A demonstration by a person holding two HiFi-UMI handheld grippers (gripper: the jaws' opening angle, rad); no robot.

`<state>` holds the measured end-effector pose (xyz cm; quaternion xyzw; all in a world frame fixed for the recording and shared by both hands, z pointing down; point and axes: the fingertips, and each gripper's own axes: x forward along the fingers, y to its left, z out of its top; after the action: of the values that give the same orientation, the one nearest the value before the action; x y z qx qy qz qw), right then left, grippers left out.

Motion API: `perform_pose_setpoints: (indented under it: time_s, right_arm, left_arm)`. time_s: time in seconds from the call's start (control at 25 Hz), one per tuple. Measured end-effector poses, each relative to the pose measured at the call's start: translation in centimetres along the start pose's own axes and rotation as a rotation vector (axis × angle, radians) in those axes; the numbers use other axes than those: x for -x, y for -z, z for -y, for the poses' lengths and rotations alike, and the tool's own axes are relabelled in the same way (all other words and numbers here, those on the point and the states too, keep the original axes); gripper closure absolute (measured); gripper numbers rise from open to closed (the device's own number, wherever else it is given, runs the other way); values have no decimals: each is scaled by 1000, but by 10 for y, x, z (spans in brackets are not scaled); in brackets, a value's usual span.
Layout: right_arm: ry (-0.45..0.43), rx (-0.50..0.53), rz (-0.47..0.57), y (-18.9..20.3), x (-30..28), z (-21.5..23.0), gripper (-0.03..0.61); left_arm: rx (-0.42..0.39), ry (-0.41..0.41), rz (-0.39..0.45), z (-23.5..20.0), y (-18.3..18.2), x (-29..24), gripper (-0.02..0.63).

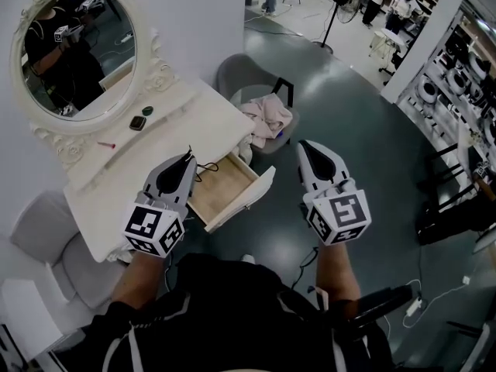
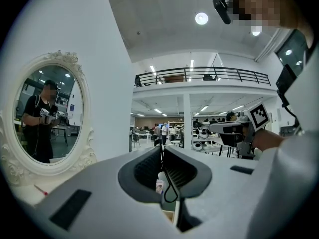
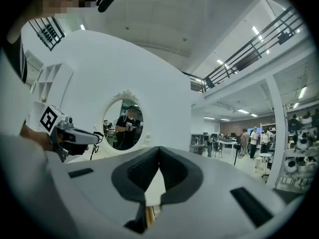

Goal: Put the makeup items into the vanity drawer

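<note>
The white vanity [image 1: 186, 122] stands under an oval mirror [image 1: 77, 53]. Its wooden drawer [image 1: 221, 192] is pulled open toward me. On the top lie a dark square compact [image 1: 138, 122], a dark green oval item [image 1: 147, 111] and a thin red stick [image 1: 106, 144]. My left gripper [image 1: 189, 155] hovers over the drawer's left edge. Its jaws are closed on a thin black wiry thing [image 2: 169, 185] that dangles in a loop. My right gripper [image 1: 302, 146] hangs shut and empty over the floor, right of the drawer.
A grey chair with a pink cloth [image 1: 267, 118] stands just beyond the drawer. A grey padded seat [image 1: 46, 231] sits left of the vanity. Cables [image 1: 418, 304] trail on the dark floor at right, and shelves [image 1: 465, 76] line the far right.
</note>
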<state>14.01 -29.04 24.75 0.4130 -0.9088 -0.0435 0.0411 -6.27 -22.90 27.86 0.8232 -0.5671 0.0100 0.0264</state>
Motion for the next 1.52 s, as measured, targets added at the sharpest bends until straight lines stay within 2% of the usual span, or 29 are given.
perform_pose_setpoints:
  time_s: [0.16, 0.36, 0.52, 0.68, 0.76, 1.24, 1.52]
  right_arm:
    - [-10, -18, -21, 14, -19, 6, 575]
    - [9, -32, -63, 26, -45, 5, 574]
    - [40, -14, -87, 30, -58, 2, 574]
    - [82, -30, -100, 37, -69, 4, 574]
    - [86, -36, -121, 45, -74, 2, 574]
    - [175, -87, -216, 91, -76, 6, 574]
    - [215, -150, -273, 130, -75, 2, 574]
  left_arm:
    - [-14, 17, -24, -3, 6, -18, 589]
    - [17, 63, -51, -25, 19, -38, 589]
    - [9, 88, -62, -47, 27, -52, 589]
    - [-46, 112, -70, -59, 35, -66, 589]
    - [-34, 134, -83, -63, 42, -73, 589]
    - [33, 254, -190, -69, 103, -110, 589]
    - [21, 301, -278, -69, 157, -130, 589]
